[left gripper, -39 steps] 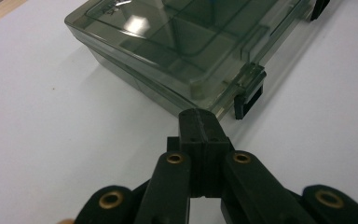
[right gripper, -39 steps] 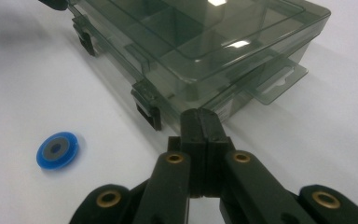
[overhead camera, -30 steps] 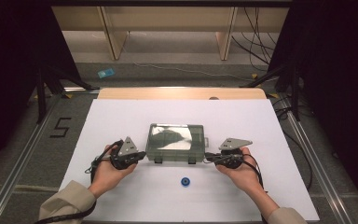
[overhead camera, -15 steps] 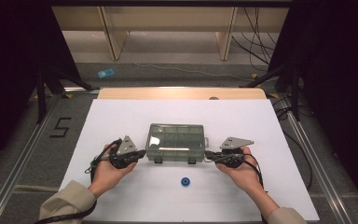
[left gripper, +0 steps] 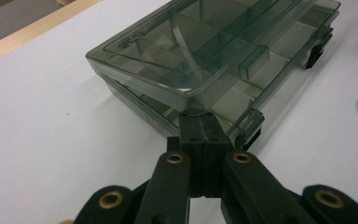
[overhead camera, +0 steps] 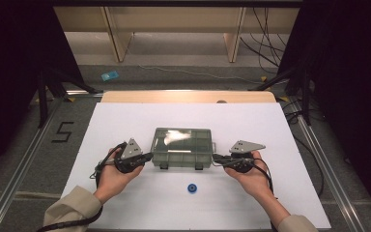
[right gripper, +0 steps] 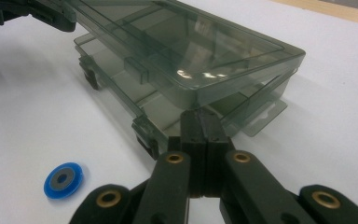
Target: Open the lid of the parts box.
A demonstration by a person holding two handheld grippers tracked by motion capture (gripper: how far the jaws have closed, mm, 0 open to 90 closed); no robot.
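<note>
Now my left gripper (overhead camera: 147, 157) clenched at box (overhead camera: 183, 145) left edge, right gripper (overhead camera: 217, 158) clenched at right edge; lid ajar. Box mid-table (overhead camera: 125, 121); disc (overhead camera: 192, 188) near front, open room around.

The right claw (right gripper: 199, 122) has its jaws pressed flat together, tips under the near corner of the smoky box's lid (right gripper: 186, 46), which stands slightly raised above the compartmented base (right gripper: 121, 79). At eight o'clock a blue disc (right gripper: 64, 179) lies on the white counter (right gripper: 23, 107). At eleven o'clock, probably the other claw (right gripper: 32, 11).
</note>
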